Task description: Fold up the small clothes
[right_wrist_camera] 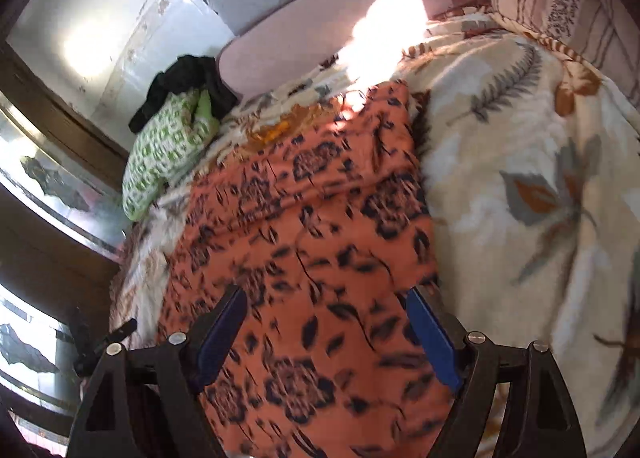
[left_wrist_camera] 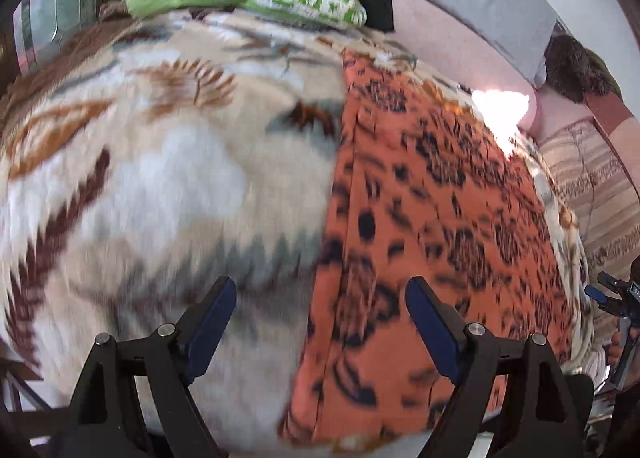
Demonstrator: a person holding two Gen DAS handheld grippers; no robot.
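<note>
Orange patterned garment (right_wrist_camera: 304,242): spread flat on the bed's leaf-print blanket (left_wrist_camera: 160,162), ready for folding. Left gripper (left_wrist_camera: 320,322) and right gripper (right_wrist_camera: 324,334): both released, empty, hovering over it.

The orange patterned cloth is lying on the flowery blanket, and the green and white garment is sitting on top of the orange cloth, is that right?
Not quite. The green and white garment lies apart from the orange patterned cloth, at the blanket's far edge beside dark clothing; the right wrist view shows it.

orange garment (right_wrist_camera: 312,242) – black florals; cream leaf-print blanket (right_wrist_camera: 520,186).
</note>
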